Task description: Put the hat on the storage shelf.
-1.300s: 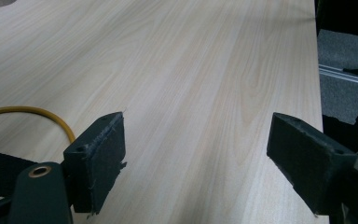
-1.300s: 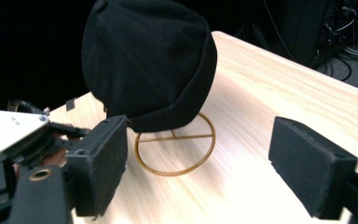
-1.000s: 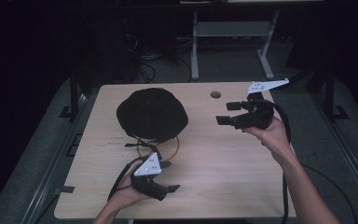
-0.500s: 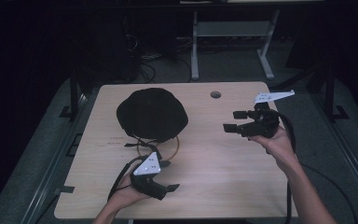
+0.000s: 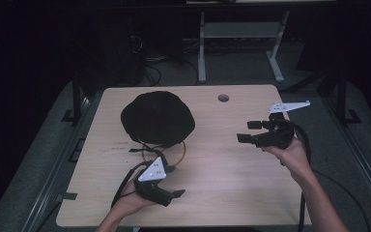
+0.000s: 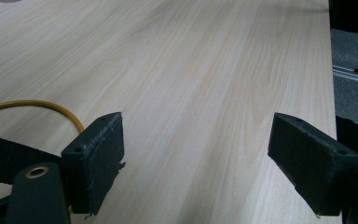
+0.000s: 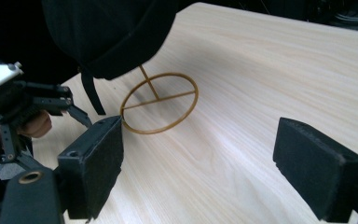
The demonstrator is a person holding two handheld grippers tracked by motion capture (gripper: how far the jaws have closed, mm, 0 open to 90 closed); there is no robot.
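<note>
A black cap (image 5: pixel 157 118) rests dome-up on the far left part of the counter (image 5: pixel 222 193), seated on a thin gold wire stand whose round base ring (image 7: pixel 160 102) pokes out from under its near edge, with a black strap (image 7: pixel 91 95) trailing down beside the ring. The left claw (image 5: pixel 171 193) lies low at the near edge of the counter, just short of the ring, and its jaws stand wide apart with nothing between them; in the left gripper view the pads frame bare wood, with a curve of the ring and a band of strap at the lower left. The right claw (image 5: pixel 246 131) hovers well to the right of the cap, pointing toward it, jaws likewise spread and empty; its own view looks across the ring to the cap's rim. The work in hand appears to be an approach on the cap, and neither claw is touching it yet. To do it well, the right claw should probably travel in low and level toward the rim, aiming for the fabric edge rather than the wire, since closing on the ring would likely drag or tip the stand. Keeping the jaws wide until a pad is on each side of the rim should give a cleaner bite on the soft cloth. The left claw looks well placed to steady the ring, but should stay clear of the loose strap so that it does not snag.
</note>
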